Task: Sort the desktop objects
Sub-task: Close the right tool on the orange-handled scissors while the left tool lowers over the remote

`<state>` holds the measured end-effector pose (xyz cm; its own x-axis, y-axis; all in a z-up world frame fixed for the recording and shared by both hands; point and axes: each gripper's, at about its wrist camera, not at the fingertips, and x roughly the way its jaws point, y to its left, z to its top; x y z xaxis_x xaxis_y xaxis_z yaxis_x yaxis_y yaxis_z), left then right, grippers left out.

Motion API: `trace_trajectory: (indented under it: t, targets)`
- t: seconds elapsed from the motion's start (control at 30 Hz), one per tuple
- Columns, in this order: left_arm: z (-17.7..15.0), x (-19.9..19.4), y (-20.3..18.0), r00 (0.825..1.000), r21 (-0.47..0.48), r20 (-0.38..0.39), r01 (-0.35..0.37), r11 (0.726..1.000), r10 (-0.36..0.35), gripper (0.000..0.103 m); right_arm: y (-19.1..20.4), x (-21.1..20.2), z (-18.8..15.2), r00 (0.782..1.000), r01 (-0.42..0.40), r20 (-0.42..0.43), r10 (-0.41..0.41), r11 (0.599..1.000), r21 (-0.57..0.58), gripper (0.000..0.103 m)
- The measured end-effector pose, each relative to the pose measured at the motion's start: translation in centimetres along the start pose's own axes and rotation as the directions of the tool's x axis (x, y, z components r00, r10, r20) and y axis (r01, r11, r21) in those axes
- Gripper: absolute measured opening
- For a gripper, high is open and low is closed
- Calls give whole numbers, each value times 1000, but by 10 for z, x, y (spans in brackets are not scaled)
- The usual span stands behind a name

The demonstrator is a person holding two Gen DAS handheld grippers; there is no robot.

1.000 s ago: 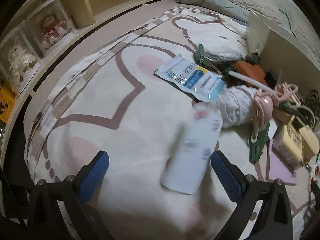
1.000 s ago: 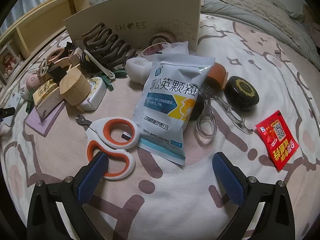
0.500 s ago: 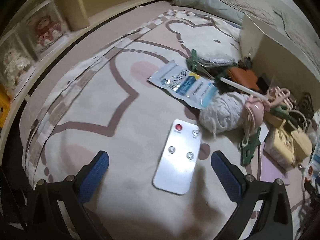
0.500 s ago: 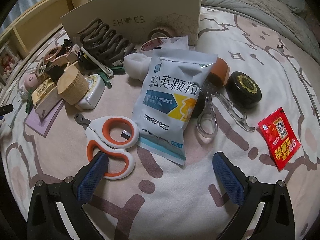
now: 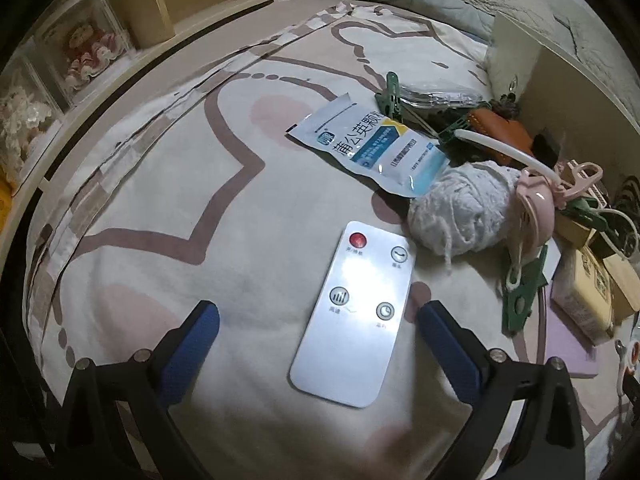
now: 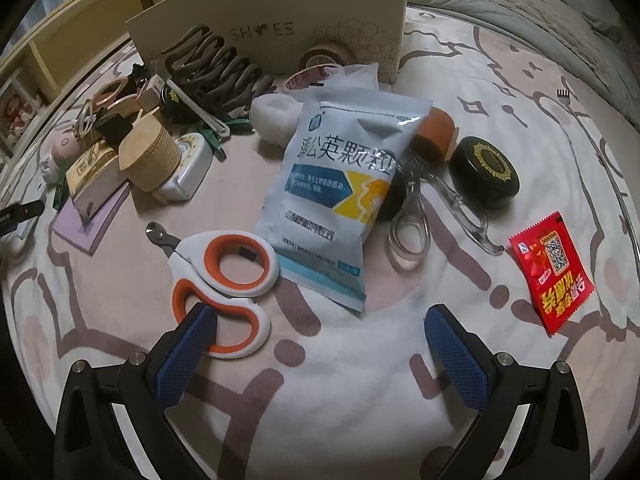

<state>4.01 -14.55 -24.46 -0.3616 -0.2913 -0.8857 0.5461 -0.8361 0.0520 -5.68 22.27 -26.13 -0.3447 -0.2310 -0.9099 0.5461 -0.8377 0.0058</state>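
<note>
Left wrist view: your left gripper (image 5: 318, 316) is spread wide w/ nothing between its blue pads (image 5: 192, 340). The white remote control (image 5: 354, 314) lies flat on the patterned bedspread (image 5: 160, 208) between the two fingers, red button end pointing away, touching neither pad. Just beyond its far end sits a ball of pale yarn (image 5: 460, 210); a blue-and-white granule sachet (image 5: 374, 148) lies flat behind the yarn, one corner touching it. Right of the yarn: pink plastic item (image 5: 538, 204), green clip (image 5: 522, 296), lilac pad (image 5: 570, 344) under small boxes. Clutter further back is too tangled to name.

Right wrist view: your right gripper (image 6: 320, 332) is also fully spread and empty, above bare bedspread. The left pad (image 6: 182, 354) overlaps the lower loop of the orange-and-white pet nail clippers (image 6: 224, 276); contact cannot be judged. A large granule packet (image 6: 340, 196) lies ahead, centre, its right edge over an eyelash curler (image 6: 416, 216). Near right: black round tin (image 6: 484, 172), then a red sachet (image 6: 552, 270) well apart. Behind stands a cream "SHOES" box (image 6: 280, 20), w/ a dark hair claw (image 6: 216, 68) leaning on it. Left: a stack of wooden coasters (image 6: 152, 154) resting on a small white case (image 6: 188, 172).
</note>
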Motion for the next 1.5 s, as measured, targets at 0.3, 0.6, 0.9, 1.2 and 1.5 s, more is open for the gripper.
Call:
trace_trajectory:
  t: [0.3, 0.6, 0.9, 1.2, 1.5]
  targets:
    - [-6, 1, -7, 998, 19, 31, -48, 999, 47, 103, -10, -10, -10, 998, -2, -60, 0, 999, -34, 103]
    - [-9, 1, -12, 994, 31, 54, -97, 995, 95, 103, 13, -30, -14, 995, -96, -40, 92, 987, -126, 103]
    - [-8, 2, -12, 994, 30, 54, -92, 995, 90, 103, 33, -17, -12, 983, -157, -111, 145, 982, -103, 98]
    - [-6, 1, -11, 997, 45, 52, -64, 997, 61, 103, 29, -19, -9, 993, -78, -94, 68, 991, -105, 70]
    - [-5, -4, -13, 996, 89, 76, -48, 995, 41, 83, 25, -23, -13, 995, -75, -68, 67, 990, -123, 63]
